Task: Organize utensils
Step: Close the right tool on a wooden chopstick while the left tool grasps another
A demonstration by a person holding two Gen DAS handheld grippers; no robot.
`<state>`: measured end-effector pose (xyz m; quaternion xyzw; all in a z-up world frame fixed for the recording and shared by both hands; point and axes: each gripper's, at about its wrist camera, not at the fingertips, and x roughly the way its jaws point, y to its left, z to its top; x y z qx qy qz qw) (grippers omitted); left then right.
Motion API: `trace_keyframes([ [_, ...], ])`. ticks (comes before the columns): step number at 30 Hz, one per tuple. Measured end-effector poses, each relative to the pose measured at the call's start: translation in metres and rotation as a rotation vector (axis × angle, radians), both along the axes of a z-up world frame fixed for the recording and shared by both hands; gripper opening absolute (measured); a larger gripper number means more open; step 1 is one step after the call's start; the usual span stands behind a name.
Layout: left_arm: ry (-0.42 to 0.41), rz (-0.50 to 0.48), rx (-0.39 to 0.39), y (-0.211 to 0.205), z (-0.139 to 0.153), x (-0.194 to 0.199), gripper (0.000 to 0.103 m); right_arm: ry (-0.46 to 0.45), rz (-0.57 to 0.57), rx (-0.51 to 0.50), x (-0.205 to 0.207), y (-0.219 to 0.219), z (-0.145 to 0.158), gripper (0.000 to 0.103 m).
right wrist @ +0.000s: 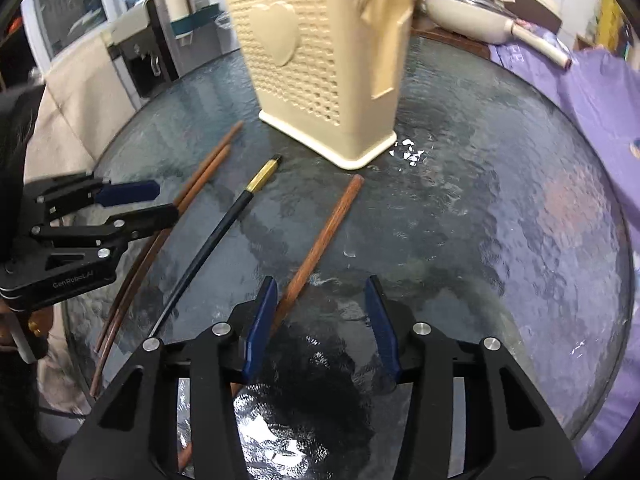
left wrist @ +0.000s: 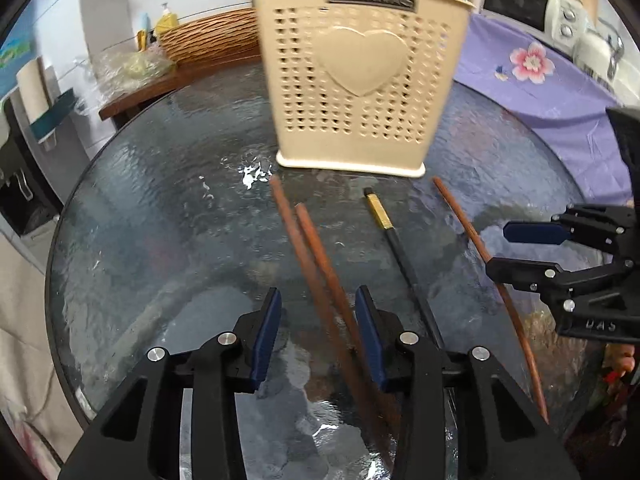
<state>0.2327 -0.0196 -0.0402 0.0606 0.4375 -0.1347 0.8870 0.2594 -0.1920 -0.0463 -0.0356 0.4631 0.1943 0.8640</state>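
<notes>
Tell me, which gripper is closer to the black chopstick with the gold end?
Left. The left gripper hovers open just left of the black chopstick, over the two brown ones; the right gripper sits farther off, beyond the single brown chopstick.

Both the left claw (left wrist: 318, 334) and the right claw (right wrist: 322, 326) are black plastic with blue pads (left wrist: 266, 340), silver screws and white lettering.

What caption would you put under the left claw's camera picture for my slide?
Open left claw hovers over two brown chopsticks on the glass table, facing a cream heart holder.
</notes>
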Motion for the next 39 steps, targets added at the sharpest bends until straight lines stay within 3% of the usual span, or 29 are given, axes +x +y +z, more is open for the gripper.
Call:
trace_keyframes([
  [6,0.002,0.054,-0.072,0.012,0.007,0.017,0.038,0.003,-0.016,-0.004,0.01,0.005,0.001,0.043],
  [11,-0.013,0.114,-0.087,0.03,0.014,0.027,0.038,-0.004,-0.024,-0.014,0.013,0.01,0.0,0.043],
  [16,-0.013,0.167,-0.086,0.05,0.014,0.029,0.038,-0.003,-0.033,-0.012,0.016,0.009,-0.001,0.042],
  [22,-0.004,0.215,-0.024,0.066,0.009,0.038,0.037,-0.005,-0.041,-0.03,0.022,0.014,-0.001,0.034],
  [32,0.038,0.199,0.056,0.063,-0.004,0.062,0.017,-0.019,-0.059,-0.081,0.034,0.029,-0.001,0.025],
  [39,0.047,0.194,0.063,0.062,-0.003,0.067,0.009,-0.031,-0.074,-0.11,0.042,0.034,-0.003,0.02],
])
